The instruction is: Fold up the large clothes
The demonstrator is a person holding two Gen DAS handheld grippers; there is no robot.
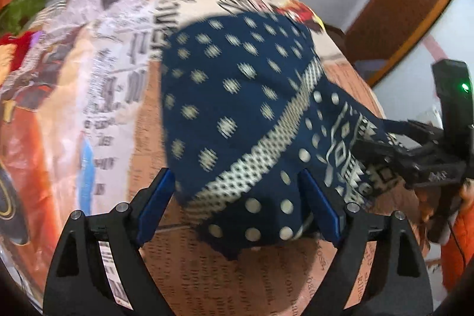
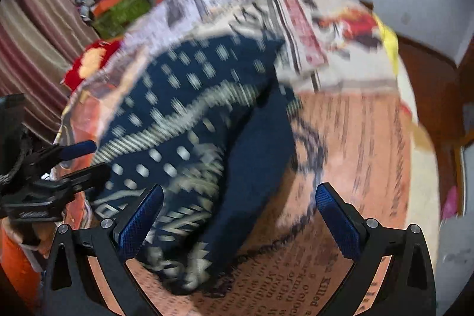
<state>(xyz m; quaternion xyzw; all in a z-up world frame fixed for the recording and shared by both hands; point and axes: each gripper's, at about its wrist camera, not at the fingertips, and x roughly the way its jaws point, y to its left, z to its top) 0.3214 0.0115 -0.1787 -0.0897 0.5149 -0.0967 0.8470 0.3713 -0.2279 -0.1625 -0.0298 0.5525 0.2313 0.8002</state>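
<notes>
Navy patterned garment (image 1: 237,96) is lying bunched on a surface covered with a newsprint-style cloth (image 1: 112,73); can't tell if that's a bed or a desk. Judging by the folds it's soft, light, floppy cloth, not slippery or fragile, and it's going to sag and drape wherever it's lifted. Best hold is probably a hem edge or corner, pinching a single layer so the fold stays flat; grabbing the bunched middle would drag the whole heap.

Left claw (image 1: 237,197) is standing wide, blue pads (image 1: 157,203) on either side of the near dotted edge of the garment. Cloth is sitting between the jaws and looks to be brushing the right-side pad, but nothing is being pinched.

Right claw (image 2: 240,224) is also standing wide, hanging over the patterned border end of the garment. Its left-side pad (image 2: 139,224) is overlapping the cloth, the other over bare newsprint cloth. No grip. Frame is blurred, so exact contact is unclear.
</notes>
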